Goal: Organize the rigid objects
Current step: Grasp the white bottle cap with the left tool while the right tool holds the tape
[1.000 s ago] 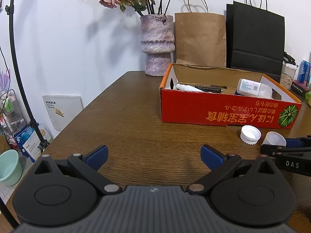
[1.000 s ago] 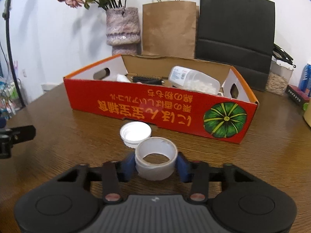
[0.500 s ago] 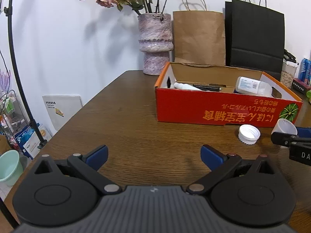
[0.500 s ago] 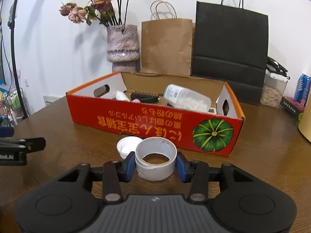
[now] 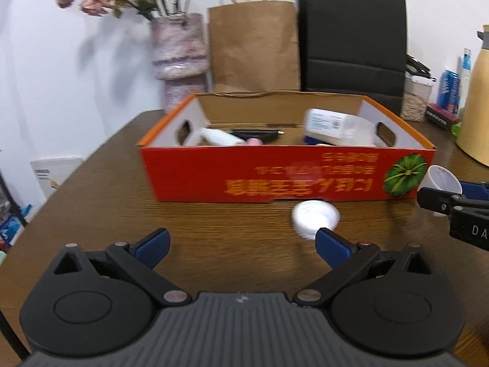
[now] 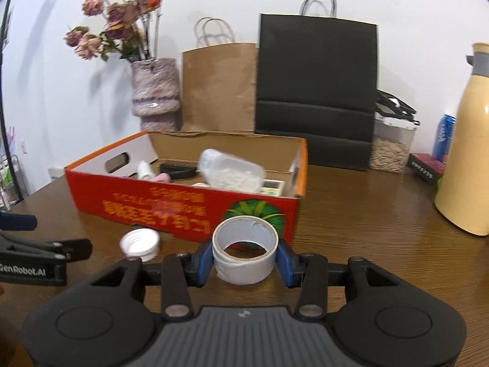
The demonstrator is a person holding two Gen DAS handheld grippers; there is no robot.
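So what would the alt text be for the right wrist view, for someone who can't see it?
A hand-held gripper grips a roll of white tape above a wooden table, in front of an open red cardboard box of small items. A white bottle cap lies on the table left of the tape; a vase of dried flowers and paper bags stand behind.

gripper [image 6: 245,262]: clamped on tape [image 6: 245,250] | cap [image 6: 140,243]: on table [image 6: 382,229], near box [image 6: 183,195] | box contents: blurred, probably bottles
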